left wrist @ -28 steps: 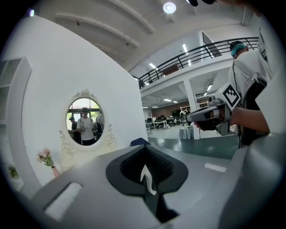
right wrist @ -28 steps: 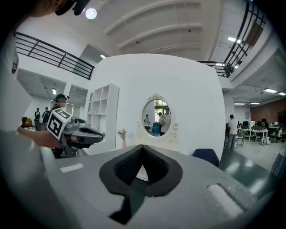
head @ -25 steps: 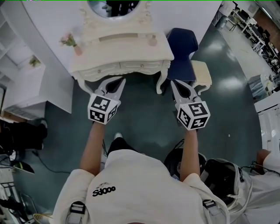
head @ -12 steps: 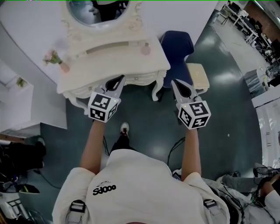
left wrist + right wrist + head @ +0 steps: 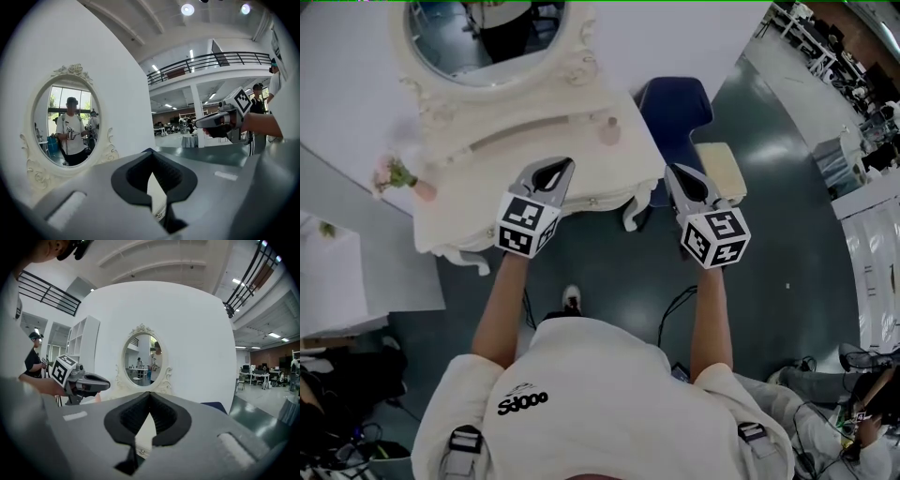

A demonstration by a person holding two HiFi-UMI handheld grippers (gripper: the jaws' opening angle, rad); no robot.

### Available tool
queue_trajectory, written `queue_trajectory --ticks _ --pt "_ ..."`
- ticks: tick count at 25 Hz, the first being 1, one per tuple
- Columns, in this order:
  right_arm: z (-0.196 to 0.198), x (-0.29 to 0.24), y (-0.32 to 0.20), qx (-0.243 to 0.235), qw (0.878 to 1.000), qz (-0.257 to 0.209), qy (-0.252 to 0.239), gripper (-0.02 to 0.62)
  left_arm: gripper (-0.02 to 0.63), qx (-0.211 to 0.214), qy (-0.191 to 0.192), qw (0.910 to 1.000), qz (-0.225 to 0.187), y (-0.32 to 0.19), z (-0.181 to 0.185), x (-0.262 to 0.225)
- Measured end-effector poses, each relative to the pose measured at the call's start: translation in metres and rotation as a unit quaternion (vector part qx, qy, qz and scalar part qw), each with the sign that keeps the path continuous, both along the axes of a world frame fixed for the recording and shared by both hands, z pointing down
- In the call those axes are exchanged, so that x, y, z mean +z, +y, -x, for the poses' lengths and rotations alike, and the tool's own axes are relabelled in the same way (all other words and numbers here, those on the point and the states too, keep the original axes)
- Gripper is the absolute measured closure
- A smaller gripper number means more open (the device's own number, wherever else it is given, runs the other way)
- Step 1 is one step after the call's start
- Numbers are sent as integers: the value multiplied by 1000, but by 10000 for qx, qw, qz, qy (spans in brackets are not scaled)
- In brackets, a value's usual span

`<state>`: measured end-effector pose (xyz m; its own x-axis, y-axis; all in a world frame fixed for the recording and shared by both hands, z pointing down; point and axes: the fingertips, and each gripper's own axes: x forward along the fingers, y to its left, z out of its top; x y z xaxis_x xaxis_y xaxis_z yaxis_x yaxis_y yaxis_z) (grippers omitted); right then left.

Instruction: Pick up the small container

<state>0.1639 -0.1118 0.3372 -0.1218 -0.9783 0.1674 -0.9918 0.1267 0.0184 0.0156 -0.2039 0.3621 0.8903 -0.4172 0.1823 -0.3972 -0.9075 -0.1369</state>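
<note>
Task status: not begun in any visible respect. The left gripper (image 5: 557, 169) and the right gripper (image 5: 676, 174) are both clenched tip to tip with nothing between the pads, as each gripper view confirms. Both are held in the air at the front edge of the dressing table (image 5: 478, 202); neither touches it. The object judged to be the small container (image 5: 609, 131) stands untouched near the right edge of the tabletop, towards the back, between the 2 grippers and somewhat beyond them. Remaining work: reach, open 1 set of jaws, close on the container and lift. Materials: the table is cream-painted, with carved scrolled edges and curved legs, and appears hard and smooth. An oval mirror (image 5: 483, 37) in an ornate cream frame rises from its back edge. The container is small, rounded and pale pink; its material cannot be determined. A pink vase of flowers (image 5: 401, 178) stands at the left edge of the tabletop. A dark blue chair (image 5: 675, 103) stands beside the table on a glossy dark green floor (image 5: 787, 216). The gripper bodies are grey moulded plastic with ribbed black pads.
</note>
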Motion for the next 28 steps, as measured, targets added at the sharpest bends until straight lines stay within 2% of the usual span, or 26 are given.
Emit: queue_trajectory --ticks 8,14,20,25,28 --pt "-1 10 -56 59 9999 139 -14 591 586 207 -78 9997 41 -48 -9 3" --pt "-14 38 -100 -143 9990 433 -38 538 586 31 -38 9998 218 -77 -14 17" --pt "-33 67 -141 -567 9962 645 -136 495 586 -635 -110 9969 454 -106 -13 40" --pt "-62 104 -190 -1004 9900 979 -170 448 586 -1225 -114 9892 799 -127 -27 63" --pt "-77 137 -223 -1312 9839 1197 -197 426 586 -1683 -112 9811 953 -144 -33 82"
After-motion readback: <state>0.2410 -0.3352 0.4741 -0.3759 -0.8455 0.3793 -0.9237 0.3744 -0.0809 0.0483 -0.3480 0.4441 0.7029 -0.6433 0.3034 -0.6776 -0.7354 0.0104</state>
